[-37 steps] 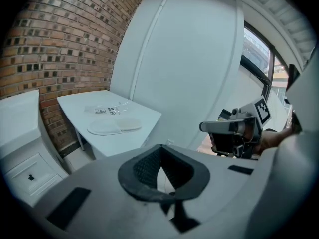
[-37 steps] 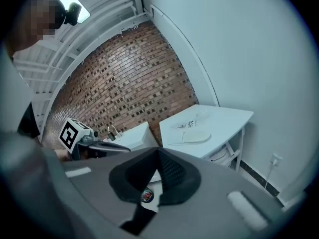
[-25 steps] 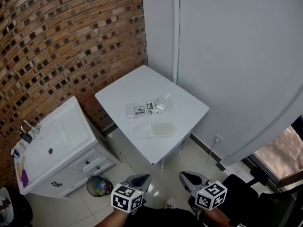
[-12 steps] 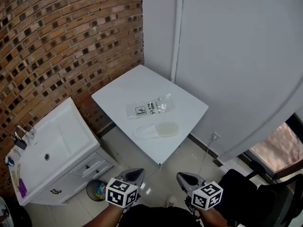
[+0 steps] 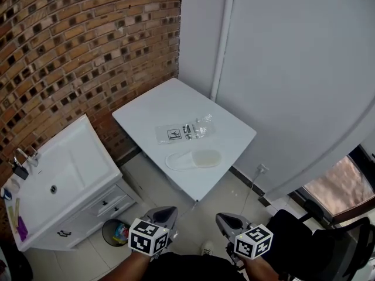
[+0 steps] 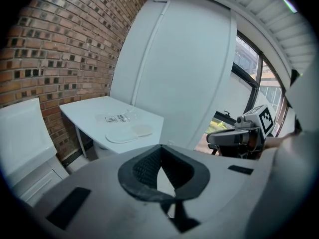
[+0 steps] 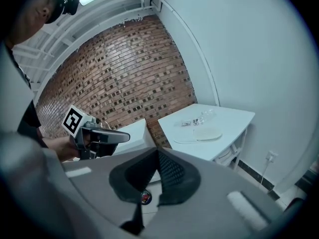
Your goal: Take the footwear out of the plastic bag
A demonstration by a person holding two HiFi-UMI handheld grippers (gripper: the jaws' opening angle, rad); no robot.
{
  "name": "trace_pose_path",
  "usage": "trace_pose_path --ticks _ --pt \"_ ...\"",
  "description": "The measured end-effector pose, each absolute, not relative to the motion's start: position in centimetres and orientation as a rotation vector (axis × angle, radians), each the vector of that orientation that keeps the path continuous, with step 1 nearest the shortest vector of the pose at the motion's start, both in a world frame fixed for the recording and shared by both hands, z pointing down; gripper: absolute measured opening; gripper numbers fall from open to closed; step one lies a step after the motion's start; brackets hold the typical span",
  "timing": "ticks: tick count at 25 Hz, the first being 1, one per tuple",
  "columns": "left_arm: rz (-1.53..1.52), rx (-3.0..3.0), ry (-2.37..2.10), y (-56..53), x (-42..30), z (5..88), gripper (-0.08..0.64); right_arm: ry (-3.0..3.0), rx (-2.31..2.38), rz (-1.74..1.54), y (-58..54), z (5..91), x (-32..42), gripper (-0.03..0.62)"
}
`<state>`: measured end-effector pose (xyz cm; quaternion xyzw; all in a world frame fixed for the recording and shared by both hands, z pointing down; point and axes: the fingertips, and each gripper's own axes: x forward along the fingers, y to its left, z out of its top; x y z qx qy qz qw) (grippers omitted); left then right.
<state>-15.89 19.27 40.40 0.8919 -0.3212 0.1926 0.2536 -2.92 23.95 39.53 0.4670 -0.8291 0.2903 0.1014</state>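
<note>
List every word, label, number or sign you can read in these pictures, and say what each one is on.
No text can be read in any view.
plastic bag: printed labels, one with a boxed black pictogram; the lettering is too small to read.
left gripper and right gripper: black-and-white square markers on their cubes; these are patterns only, with no letters or numbers.
slipper: no print visible.

Grey hand-held grippers, dark clothing

Left gripper (image 5: 164, 213) and right gripper (image 5: 226, 219) have smooth grey shells. Ahead of each white cube (image 5: 148, 237) with black square markers sit black ribbed pads (image 6: 144, 166). Behind it are dark clothes (image 5: 187, 269) and a pale shoe (image 5: 206, 250).
</note>
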Motion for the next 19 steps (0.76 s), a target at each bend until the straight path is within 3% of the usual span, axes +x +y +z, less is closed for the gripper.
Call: trace_pose_path --ticks 19 --pt "0.535 2.437 -0.864 20.7 -15.4 40.0 0.006 -2.451 1.396 0.847 25.0 39.2 -2.4 0.0"
